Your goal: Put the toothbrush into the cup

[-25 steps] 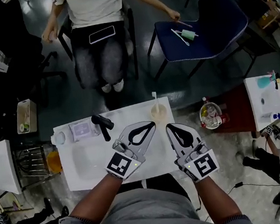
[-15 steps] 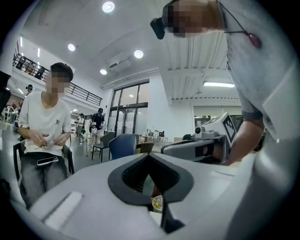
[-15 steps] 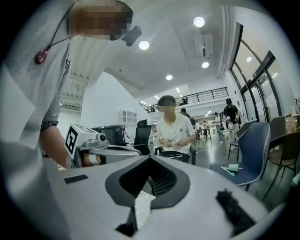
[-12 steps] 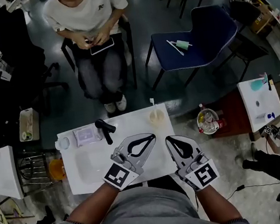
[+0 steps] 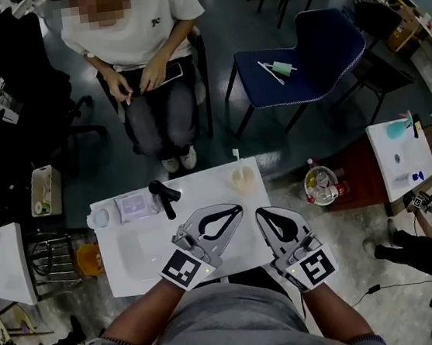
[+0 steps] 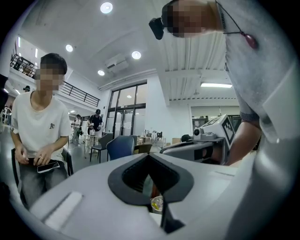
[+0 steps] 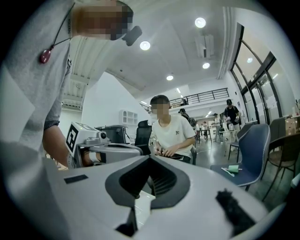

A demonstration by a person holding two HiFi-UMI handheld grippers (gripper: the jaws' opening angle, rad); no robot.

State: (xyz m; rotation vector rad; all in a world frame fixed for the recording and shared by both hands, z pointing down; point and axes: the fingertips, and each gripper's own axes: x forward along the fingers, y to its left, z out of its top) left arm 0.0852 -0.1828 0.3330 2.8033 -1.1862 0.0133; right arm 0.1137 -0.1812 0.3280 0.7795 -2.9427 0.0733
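Your left gripper (image 5: 237, 207) sits at the lower centre of the head view, over the near half of the small white rectangular table (image 5: 133, 260); its grey jaws meet tip to tip with nothing between them; seen from its own camera, the left gripper (image 6: 149, 155) shows the same closed teardrop outline. Your right gripper (image 5: 262, 213) lies just to the right of it, jaws likewise drawn together and empty; along its own jaws the right gripper (image 7: 150, 157) shows the tips joined; the two grippers' tips are near each other but apart.

The slim white toothbrush (image 5: 237, 157) stands in the pale translucent round cup (image 5: 243, 178) at the table's far edge, just above the centre of the frame, with its upper end poking out past the rim; the cup is beyond both grippers and neither touches it. Left of the cup lies a black T-shaped object (image 5: 162, 195); further left is a flat pale lilac box (image 5: 134, 207). A dark blue padded chair (image 5: 324, 37) fills the upper right; a seated person in a white T-shirt (image 5: 135, 25) is at the top.
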